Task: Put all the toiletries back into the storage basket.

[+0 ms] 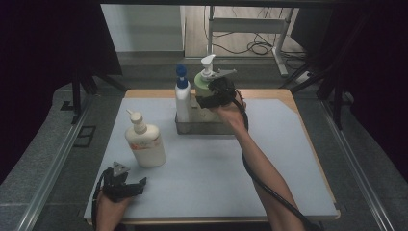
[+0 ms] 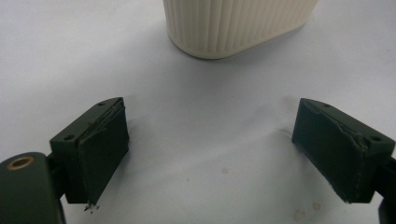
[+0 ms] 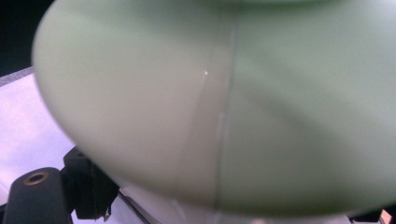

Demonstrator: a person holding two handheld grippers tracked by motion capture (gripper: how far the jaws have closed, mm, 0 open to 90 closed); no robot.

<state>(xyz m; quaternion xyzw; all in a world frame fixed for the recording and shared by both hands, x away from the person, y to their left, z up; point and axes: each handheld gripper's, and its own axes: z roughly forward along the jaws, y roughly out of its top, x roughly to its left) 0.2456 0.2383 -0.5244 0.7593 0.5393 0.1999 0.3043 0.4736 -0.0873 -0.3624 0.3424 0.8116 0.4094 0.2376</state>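
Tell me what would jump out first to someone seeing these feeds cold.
The right claw is up against the pale green pump bottle standing in the metal tray at the table's far middle, beside a white bottle with a blue pump. Nearer, at the left, a cream pump bottle stands alone, with the left claw open and empty in front of it.

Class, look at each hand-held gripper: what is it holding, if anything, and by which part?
The right hand-held gripper grips the green pump bottle by its body, over the metal tray. The left hand-held gripper is open and holds nothing.
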